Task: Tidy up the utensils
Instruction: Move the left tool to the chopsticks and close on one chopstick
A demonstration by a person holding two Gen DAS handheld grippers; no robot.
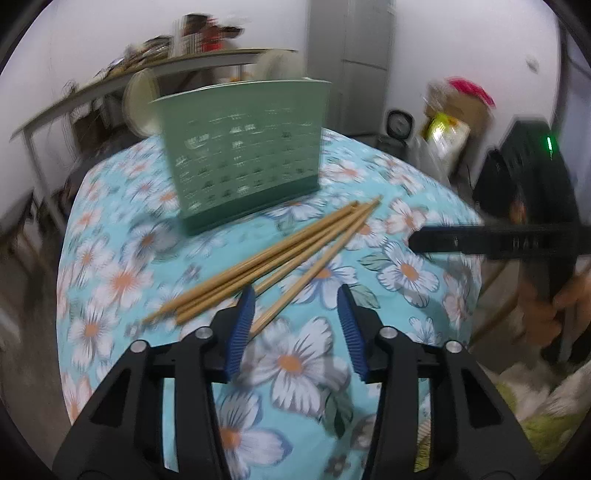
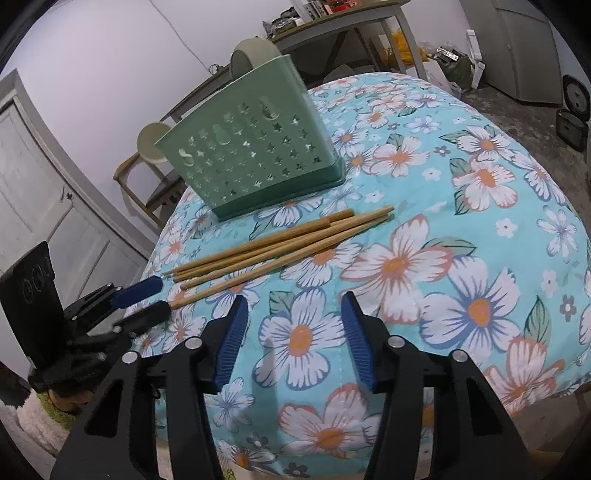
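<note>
Several wooden chopsticks [image 1: 280,254] lie in a loose bundle on the floral tablecloth [image 1: 303,362], in front of a green perforated utensil holder [image 1: 243,151]. My left gripper [image 1: 295,295] is open and empty, just above the near ends of the chopsticks. In the right wrist view the chopsticks [image 2: 280,247] lie ahead of my right gripper [image 2: 291,306], which is open and empty above the cloth. The holder [image 2: 255,151] stands behind them. The left gripper [image 2: 144,299] shows at the left, by the chopsticks' tips. The right gripper [image 1: 436,240] shows at the right in the left wrist view.
The round table [image 2: 480,229] drops away at its edges. A side table [image 2: 347,22] with clutter stands behind, a chair [image 2: 147,177] beyond the holder, a door [image 2: 33,192] at left. Boxes and bags [image 1: 450,122] sit on the floor.
</note>
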